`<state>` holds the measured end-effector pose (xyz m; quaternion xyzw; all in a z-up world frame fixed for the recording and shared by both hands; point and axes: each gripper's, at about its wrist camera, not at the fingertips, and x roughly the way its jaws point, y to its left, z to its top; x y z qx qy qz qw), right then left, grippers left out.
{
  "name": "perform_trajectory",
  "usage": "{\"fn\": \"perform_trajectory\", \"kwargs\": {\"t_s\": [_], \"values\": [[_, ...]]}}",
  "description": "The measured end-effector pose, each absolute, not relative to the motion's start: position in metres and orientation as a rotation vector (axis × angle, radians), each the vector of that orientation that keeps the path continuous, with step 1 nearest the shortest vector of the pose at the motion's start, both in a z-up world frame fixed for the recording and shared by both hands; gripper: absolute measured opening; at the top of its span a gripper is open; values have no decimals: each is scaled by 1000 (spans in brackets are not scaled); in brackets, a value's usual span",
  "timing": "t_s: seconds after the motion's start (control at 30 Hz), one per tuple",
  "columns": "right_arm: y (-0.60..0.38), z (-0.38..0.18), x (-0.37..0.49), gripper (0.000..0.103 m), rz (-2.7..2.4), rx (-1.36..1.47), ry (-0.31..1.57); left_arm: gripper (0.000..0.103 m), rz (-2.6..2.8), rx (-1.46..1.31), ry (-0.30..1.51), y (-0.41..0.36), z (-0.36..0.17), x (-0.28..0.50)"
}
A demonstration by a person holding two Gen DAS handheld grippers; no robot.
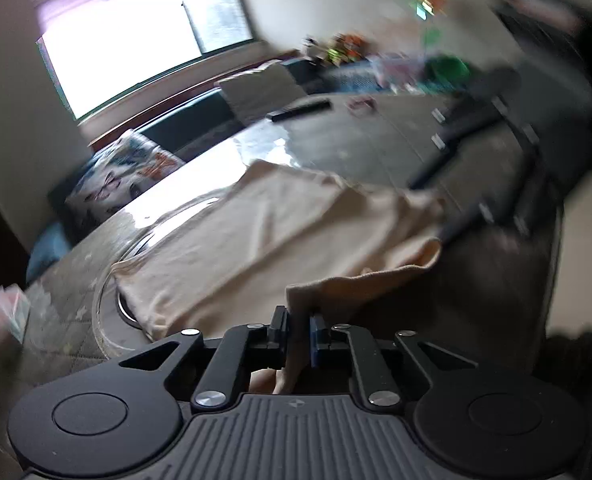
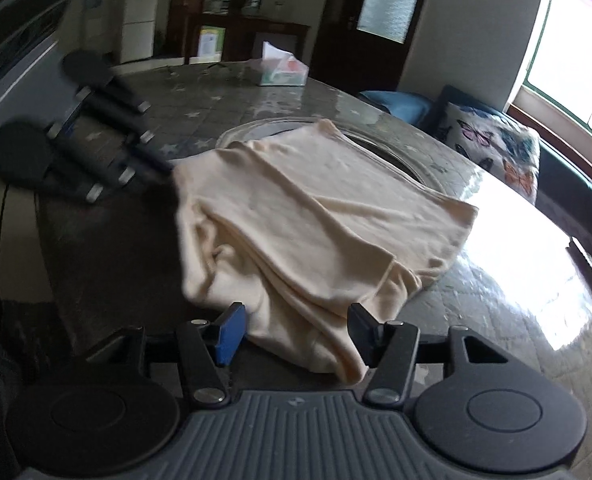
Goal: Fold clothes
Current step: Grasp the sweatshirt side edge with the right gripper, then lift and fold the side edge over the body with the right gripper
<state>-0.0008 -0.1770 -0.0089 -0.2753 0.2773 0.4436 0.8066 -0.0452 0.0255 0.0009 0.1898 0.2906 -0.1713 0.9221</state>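
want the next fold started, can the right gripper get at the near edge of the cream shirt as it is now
Probably yes. The right gripper stands open with the near edge of the cream shirt bunched between its fingers, nothing in the way. The left gripper is shut on another edge of it, off to the side.

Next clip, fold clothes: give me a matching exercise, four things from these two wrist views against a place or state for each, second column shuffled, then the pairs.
Things
1. left gripper
2. right gripper
3. tissue box
4. butterfly cushion

Places or states
A. beside the table, below the window
B. shut on an edge of the cream garment
C. open, with cloth between the fingers
D. on the table's far side, beyond the garment

Pairs: 1-B, 2-C, 3-D, 4-A
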Motion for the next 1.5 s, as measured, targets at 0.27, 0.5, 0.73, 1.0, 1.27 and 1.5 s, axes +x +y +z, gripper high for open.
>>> {"fn": "perform_trajectory", "kwargs": {"t_s": [0.27, 0.5, 0.73, 1.0, 1.27, 1.5], "values": [[-156, -18, 4, 57, 988, -667, 526, 9, -318, 286, 602, 38, 14, -12], [-155, -20, 36, 18, 974, -540, 648, 12, -293, 271, 635, 49, 7, -15], [-159, -2, 53, 11, 960, -411, 673, 45, -298, 317, 626, 53, 0, -53], [-153, 12, 68, 9, 930, -355, 662, 52, -289, 477, 596, 28, -20, -65], [-158, 11, 68, 8, 898, -318, 654, 11, -226, 518, 592, 37, -25, -54], [-170, 18, 51, 7, 888, -287, 595, 9, -229, 446, 525, 41, 17, -70]]}}
